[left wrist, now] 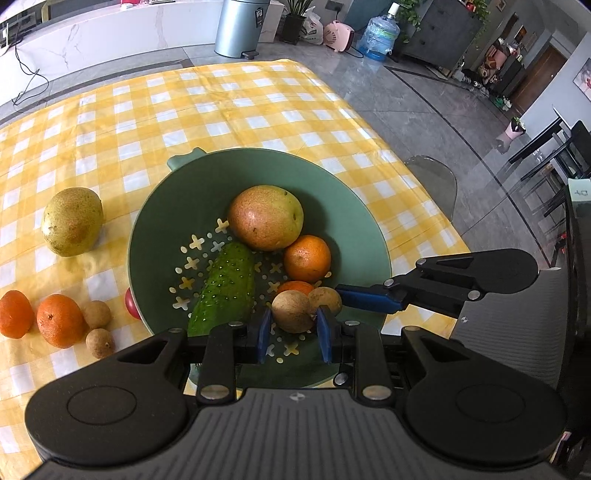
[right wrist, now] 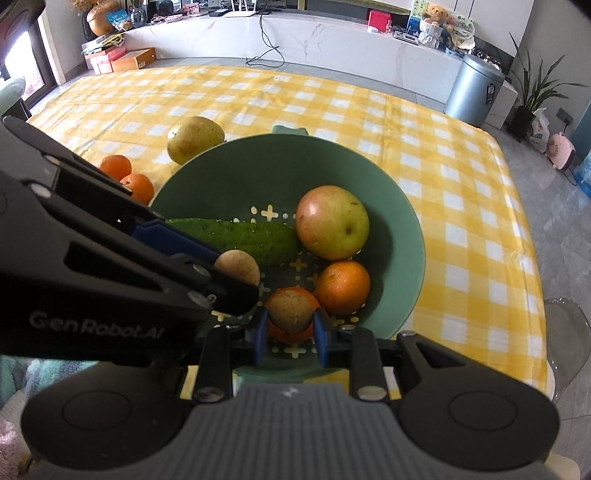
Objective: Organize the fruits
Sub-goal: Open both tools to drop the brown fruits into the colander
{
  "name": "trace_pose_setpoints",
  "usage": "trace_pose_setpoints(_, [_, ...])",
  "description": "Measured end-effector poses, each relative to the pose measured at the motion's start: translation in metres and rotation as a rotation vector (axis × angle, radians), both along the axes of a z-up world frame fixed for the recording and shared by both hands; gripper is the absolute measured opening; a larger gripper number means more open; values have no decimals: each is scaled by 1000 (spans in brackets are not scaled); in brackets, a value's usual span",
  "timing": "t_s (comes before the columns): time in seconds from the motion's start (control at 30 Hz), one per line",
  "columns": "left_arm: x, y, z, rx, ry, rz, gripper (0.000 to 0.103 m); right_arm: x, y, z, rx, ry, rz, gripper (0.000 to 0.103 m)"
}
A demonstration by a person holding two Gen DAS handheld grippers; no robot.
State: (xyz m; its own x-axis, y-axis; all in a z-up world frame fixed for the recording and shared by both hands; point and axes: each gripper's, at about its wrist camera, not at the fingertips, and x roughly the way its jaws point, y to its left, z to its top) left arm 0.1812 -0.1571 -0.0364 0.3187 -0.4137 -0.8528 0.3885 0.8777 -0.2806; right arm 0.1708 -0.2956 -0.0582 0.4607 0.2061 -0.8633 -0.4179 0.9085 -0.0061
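A green colander bowl (left wrist: 332, 192) (right wrist: 399, 206) sits on the yellow checked tablecloth. In it lie a mango (left wrist: 265, 217) (right wrist: 331, 222), a cucumber (left wrist: 226, 288) (right wrist: 236, 232) and two oranges (left wrist: 307, 258) (right wrist: 342, 287). My left gripper (left wrist: 293, 328) is shut on a brown longan (left wrist: 291, 311) over the bowl's near side. My right gripper (right wrist: 290, 325) is shut on another longan (right wrist: 290, 309) (left wrist: 325, 298) right beside it. On the cloth left of the bowl lie a second mango (left wrist: 72, 220) (right wrist: 195, 138), two oranges (left wrist: 59, 320) (right wrist: 137, 186) and two longans (left wrist: 96, 314).
A red fruit (left wrist: 131, 303) peeks out behind the bowl's left rim. The table's right edge (left wrist: 417, 173) drops to a grey tiled floor with a clear chair (left wrist: 434, 177). A metal bin (left wrist: 240, 27) (right wrist: 472, 88) stands beyond the far edge.
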Motion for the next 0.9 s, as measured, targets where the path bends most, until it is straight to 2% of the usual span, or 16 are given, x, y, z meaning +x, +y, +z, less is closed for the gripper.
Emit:
trace_pose_setpoints(0.1, [0,-1,0,7,-6,-4,29,0,0,1,-2,-1,-4,23])
trace_pose_setpoints(0.27, [-1,0,0,-3,-11,3,39,-4,1,3,-13,-14,-1,24])
trace_pose_setpoints(0.33, [-1,1,0,-15,-10,9,40,-6,1,5,-22,-21,-4,28])
trace_pose_setpoints(0.37, [-2,2,0,-21,-9,16,41,-7,1,6,-27,-27,-5,33])
trace_pose_setpoints(0.53, [-8,6,9,-44,-25,24,46,-14,-1,15,-29,-58,-11,38])
trace_pose_setpoints(0.7, [-22,12,24,-47,-80,35,48,-27,1,26,-29,-131,-57,57])
trace_pose_setpoints(0.9, [-39,23,43,-7,-168,67,48,-45,2,35,53,-199,-150,62])
